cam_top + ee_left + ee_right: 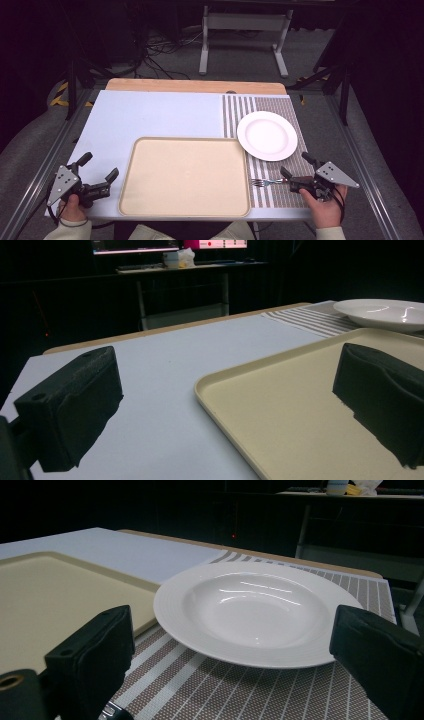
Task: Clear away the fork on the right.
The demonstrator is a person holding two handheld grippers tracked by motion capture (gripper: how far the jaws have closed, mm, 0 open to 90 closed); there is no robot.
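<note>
Left tool and right tool both gape, released. White ridged plate on striped mat; fork handle hidden beneath right tool.

Handle of the small silver metal fork hidden under the right claw; only tines and neck visible left of it. In the right claw view, just a sliver of shiny metal cut off by the bottom edge between the jaws. Beyond the left claw, wide white ceramic plate clipped by the right edge; flat beige plastic tray partly covered by the right-hand jaw and cut off below. Items on the dark far desk too blurred to identify.
</note>
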